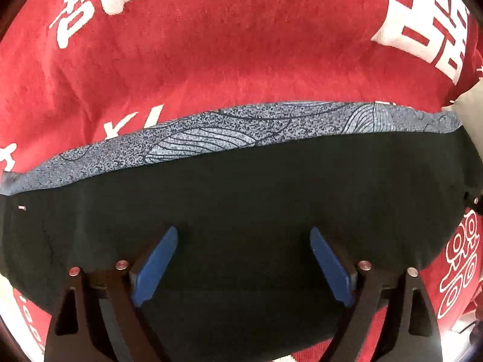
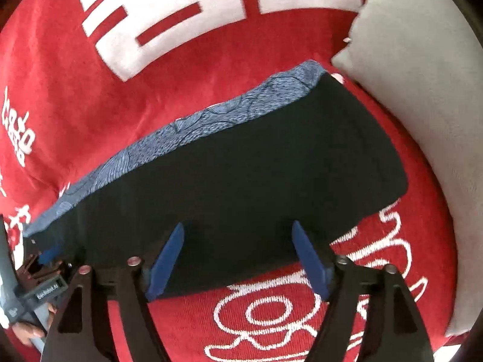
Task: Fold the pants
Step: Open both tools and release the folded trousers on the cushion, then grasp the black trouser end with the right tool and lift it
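The folded pants [image 1: 229, 199] lie flat on a red cloth, a black layer on top with a blue-grey patterned band [image 1: 211, 134] along the far edge. My left gripper [image 1: 244, 232] hangs above the black layer, blue pads spread wide, nothing between them. In the right wrist view the same pants [image 2: 241, 175] run diagonally, patterned band [image 2: 187, 126] on the upper left side. My right gripper [image 2: 238, 229] is open over the near edge of the black fabric, holding nothing. The left gripper's body [image 2: 42, 274] and a hand show at the lower left of that view.
A red cloth [image 1: 211, 45] with large white characters and line drawings covers the surface under the pants. A pale grey cushion [image 2: 422, 90] lies along the right side of the red cloth, and its corner [image 1: 471, 99] shows at the right edge.
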Action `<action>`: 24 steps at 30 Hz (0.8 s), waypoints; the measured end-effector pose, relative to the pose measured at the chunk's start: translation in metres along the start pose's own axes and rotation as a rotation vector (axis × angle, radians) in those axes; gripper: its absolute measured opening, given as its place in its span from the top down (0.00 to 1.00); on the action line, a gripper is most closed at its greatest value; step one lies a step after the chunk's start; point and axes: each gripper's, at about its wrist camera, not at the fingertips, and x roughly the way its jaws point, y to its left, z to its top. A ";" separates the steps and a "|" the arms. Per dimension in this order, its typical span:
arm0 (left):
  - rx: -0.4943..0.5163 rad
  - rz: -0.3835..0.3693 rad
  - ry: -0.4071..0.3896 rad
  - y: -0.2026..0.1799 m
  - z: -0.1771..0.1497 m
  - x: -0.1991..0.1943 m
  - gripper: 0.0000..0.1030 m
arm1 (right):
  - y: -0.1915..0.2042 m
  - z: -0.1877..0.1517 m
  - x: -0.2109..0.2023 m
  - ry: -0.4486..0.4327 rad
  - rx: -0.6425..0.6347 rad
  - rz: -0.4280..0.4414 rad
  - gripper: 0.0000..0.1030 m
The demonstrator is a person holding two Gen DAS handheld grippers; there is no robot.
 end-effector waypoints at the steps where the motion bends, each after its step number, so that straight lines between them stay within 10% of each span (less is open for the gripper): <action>1: 0.008 0.014 0.005 0.000 0.001 0.001 0.05 | -0.005 0.001 0.000 0.011 -0.017 0.001 0.20; 11: -0.019 0.016 0.047 0.005 0.012 0.007 0.01 | -0.011 0.018 0.002 0.065 0.013 0.100 0.00; 24: -0.009 0.026 0.046 0.003 0.017 0.008 0.01 | -0.012 0.020 -0.010 0.039 0.240 0.238 0.00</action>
